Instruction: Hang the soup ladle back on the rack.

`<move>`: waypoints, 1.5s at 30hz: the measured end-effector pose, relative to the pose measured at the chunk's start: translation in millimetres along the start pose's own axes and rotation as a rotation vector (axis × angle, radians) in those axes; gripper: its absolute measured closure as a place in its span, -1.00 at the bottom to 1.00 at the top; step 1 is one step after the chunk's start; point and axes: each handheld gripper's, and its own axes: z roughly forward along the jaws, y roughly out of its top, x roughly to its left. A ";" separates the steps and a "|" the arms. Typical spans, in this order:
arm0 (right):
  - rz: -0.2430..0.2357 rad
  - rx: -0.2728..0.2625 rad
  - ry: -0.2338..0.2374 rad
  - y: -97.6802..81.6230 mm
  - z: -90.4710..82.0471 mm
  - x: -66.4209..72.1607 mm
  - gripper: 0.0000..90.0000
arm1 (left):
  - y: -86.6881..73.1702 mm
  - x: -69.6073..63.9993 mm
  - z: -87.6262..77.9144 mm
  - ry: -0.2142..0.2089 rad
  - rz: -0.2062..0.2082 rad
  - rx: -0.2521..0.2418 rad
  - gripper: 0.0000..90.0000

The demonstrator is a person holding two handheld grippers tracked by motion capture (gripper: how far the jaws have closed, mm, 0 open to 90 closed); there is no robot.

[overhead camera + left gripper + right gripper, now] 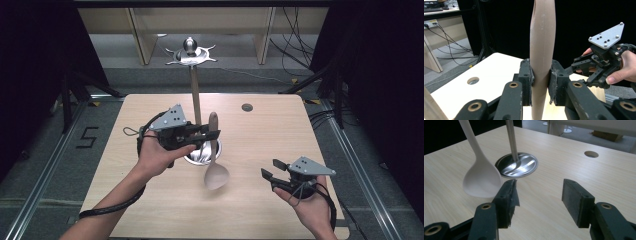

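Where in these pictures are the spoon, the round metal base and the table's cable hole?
spoon (216, 175), high view, on its bowl
round metal base (524, 165), right gripper view, on its shiny top
cable hole (247, 107), high view, on its centre

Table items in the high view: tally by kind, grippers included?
Spoon: 1
Metal stand: 1, round base on the table
Grippers: 2, left gripper, right gripper
Total: 4

Bright even overhead light, dark surroundings.
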 end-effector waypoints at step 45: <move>0.035 0.017 -0.022 -13.2 0.6 -10.2 -0.01 | 15.9 19.3 -23.6 0.004 0.020 -0.003 0.64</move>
